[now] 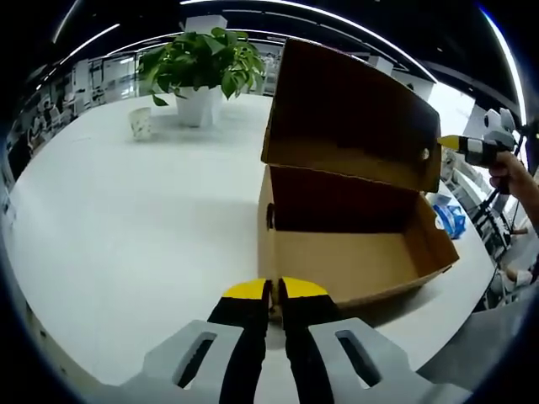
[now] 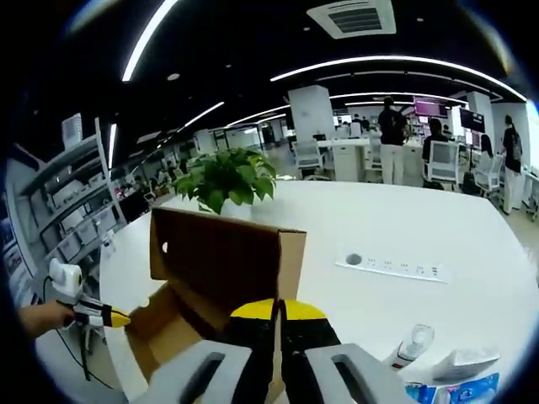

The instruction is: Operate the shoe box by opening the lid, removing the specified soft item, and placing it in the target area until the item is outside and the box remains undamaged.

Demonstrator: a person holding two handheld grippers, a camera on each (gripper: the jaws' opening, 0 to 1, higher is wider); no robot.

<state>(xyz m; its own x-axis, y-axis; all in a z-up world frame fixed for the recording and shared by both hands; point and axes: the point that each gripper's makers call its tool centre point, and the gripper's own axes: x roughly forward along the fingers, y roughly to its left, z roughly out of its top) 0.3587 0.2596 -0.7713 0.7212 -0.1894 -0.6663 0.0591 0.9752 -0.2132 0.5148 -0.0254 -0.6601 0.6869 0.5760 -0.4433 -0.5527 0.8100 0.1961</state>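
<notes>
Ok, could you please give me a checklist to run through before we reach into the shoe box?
1. Lid raised: ok, it stands up over the shoe box.
2. Soft item located: cannot tell, the front wall hides the floor.
3. Box undamaged: ok, no tears visible.
4. Left hand-held gripper ready to reach in: not ok, jaws shut, low by the front wall.
5. Right hand-held gripper steadying the lid: cannot tell, jaws shut at the lid's edge.
</notes>
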